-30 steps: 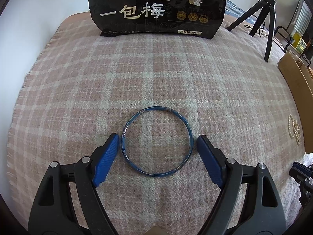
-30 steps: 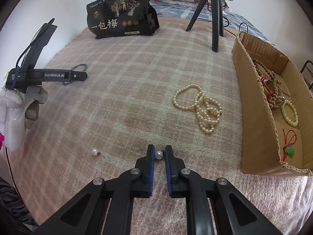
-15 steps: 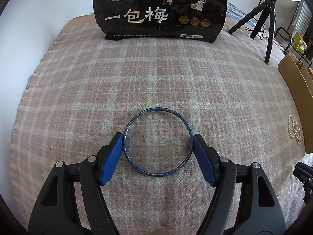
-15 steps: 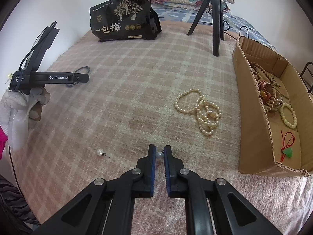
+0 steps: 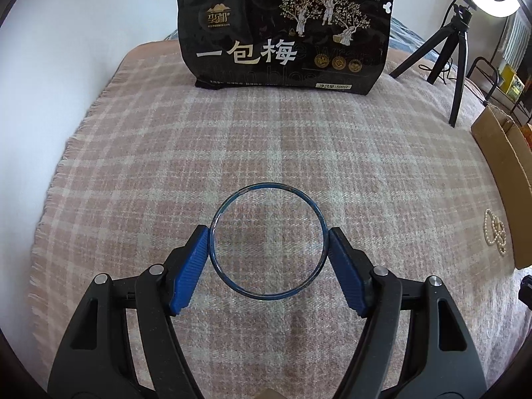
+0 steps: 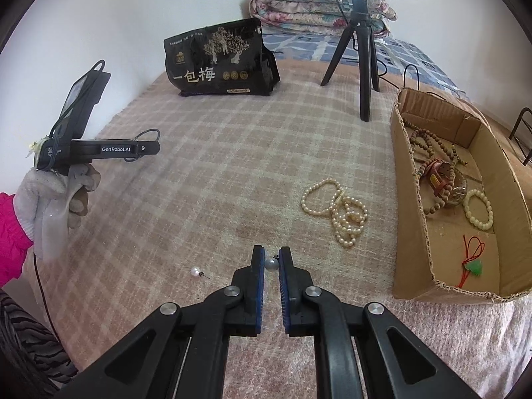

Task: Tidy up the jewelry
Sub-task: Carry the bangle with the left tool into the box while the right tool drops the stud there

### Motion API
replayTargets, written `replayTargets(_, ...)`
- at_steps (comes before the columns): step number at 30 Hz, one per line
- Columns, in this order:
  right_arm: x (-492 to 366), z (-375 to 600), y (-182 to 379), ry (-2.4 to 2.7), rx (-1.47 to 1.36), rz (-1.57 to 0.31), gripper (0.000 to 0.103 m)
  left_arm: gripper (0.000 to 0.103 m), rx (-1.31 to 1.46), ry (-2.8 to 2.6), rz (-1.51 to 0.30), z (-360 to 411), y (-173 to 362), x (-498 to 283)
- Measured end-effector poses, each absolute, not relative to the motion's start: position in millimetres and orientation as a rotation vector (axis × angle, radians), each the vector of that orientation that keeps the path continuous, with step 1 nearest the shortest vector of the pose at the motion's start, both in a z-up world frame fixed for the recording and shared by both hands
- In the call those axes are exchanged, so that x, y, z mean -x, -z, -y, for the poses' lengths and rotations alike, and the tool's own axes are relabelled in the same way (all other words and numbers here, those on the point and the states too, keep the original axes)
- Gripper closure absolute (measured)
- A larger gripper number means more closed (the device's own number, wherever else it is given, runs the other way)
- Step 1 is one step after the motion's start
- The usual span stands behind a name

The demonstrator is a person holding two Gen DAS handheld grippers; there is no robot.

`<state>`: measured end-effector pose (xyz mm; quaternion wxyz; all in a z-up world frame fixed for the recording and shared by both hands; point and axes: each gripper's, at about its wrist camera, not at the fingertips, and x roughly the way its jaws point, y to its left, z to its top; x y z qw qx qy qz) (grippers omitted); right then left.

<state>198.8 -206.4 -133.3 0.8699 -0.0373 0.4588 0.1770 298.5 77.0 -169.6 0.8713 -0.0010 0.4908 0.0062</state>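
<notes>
Both grippers have just risen off the plaid blanket [image 5: 166, 153]: the left gripper [image 5: 268, 259], jaws narrowed, pinches the blue bangle [image 5: 268, 241] at frame centre, the right gripper [image 6: 272, 262] clamps a pearl earring [image 6: 271, 263], bound, likely, for the cardboard box [image 6: 409, 199] at right

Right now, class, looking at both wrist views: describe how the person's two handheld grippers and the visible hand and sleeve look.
Both grippers, left gripper and right gripper, have black angular arms with silver rivets and ribbed blue pads. From the side, the left one is a black body lettered GenRobot.AI, trailing a thin black cable. The left hand wears a pale grey glove below a bright pink sleeve.
</notes>
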Motion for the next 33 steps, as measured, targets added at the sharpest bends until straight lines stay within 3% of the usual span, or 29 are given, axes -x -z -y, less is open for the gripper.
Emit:
replayTargets(15, -198, 253, 69, -0.303, 0.028, -0.823, 0.097, 0.03, 0.014, 0.142, -0.906, -14, 111, -279)
replayTargets(33, -230, 351, 44, -0.156, -0.005, -0.783, 0.097, 0.03, -0.022, 0.404, -0.812, 128, 67, -244)
